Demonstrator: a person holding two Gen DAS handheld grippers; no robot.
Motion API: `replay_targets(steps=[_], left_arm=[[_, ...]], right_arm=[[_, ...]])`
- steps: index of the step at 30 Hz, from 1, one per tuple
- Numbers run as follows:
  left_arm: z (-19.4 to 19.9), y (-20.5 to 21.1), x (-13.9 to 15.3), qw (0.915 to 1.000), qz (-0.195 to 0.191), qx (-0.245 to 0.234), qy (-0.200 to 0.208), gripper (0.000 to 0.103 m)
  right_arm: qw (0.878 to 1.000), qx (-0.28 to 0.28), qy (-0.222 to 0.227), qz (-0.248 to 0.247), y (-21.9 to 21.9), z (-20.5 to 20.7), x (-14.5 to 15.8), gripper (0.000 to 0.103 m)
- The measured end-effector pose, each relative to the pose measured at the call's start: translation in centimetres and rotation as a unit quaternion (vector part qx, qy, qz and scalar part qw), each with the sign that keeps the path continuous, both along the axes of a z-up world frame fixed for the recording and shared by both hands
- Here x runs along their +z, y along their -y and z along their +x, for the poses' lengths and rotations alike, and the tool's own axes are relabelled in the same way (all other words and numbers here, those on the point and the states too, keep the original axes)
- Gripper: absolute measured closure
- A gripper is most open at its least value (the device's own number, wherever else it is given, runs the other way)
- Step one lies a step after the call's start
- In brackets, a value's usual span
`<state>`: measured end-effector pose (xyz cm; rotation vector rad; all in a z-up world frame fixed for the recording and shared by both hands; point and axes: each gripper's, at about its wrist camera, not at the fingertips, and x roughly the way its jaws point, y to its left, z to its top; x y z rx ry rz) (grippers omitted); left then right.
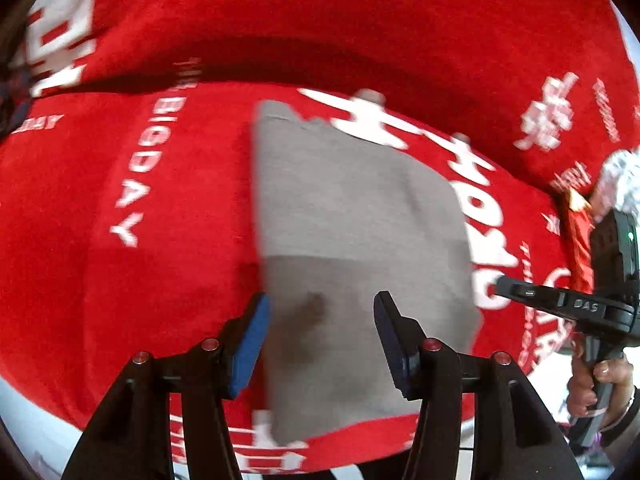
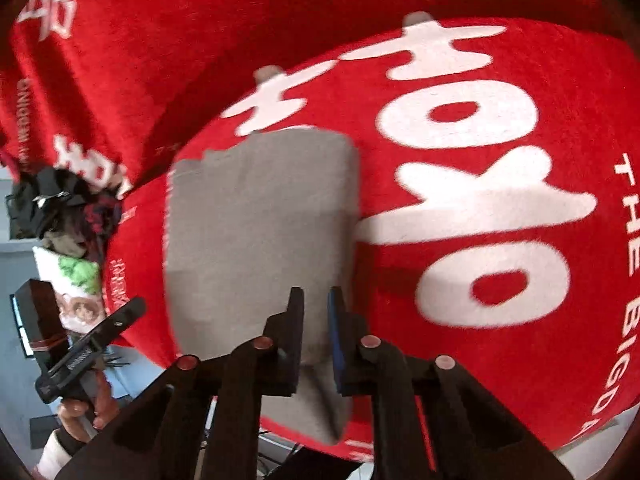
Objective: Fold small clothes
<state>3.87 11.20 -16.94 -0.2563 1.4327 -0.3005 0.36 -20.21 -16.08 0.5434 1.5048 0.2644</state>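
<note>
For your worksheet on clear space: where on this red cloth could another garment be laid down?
Free: the red cloth left of the grey garment, past the "THE BIGDAY" lettering, and the lettered stretch to its right. Crowded: the clothes pile off the cloth's edge.

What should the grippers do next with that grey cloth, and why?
Probably bring the left gripper down to pinch the grey cloth. It hangs open above the cloth, gripping nothing, while the right gripper looks nearly shut around the cloth's near edge. A fold likely needs both holding.
</note>
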Motion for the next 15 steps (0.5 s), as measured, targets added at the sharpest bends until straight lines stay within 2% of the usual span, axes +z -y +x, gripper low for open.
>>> replay_targets(steps=[3,5,7,9,11,15], left_arm=[[-0.7,1.9,-1.1,0.9997,-0.017,-0.012,-0.011,0.048],[-1.2,2.4,-2.6,0.9997,-0.002,-0.012,-0.019,0.048],[-1.4,2.2,-3.6,0.9997,-0.007,-0.003,-0.024,0.048],[-1.3,2.1,-4.0,0.9996,-0.013,0.001,-0.024,0.048],[-1.3,2.3,-4.0,0.9997,-0.007,-0.006,-0.023,0.048],[-1.4,3.3,-4.0,0.9992,0.018,-0.032,-0.014,0.048]], right_arm=[[1.0,0.025,0.007,0.0,-2.3,-0.8,0.3,0.091],[0.999,0.038,0.002,-0.01,-3.5,-1.3,-0.4,0.091],[0.998,0.05,-0.004,-0.034,-4.0,-1.9,-1.4,0.092],[0.996,0.058,-0.013,-0.063,-4.1,-2.3,-3.1,0.099],[0.997,0.05,-0.02,-0.057,-3.7,-2.6,-4.2,0.102],[0.997,0.057,-0.011,-0.06,-3.8,-2.6,-4.3,0.103]])
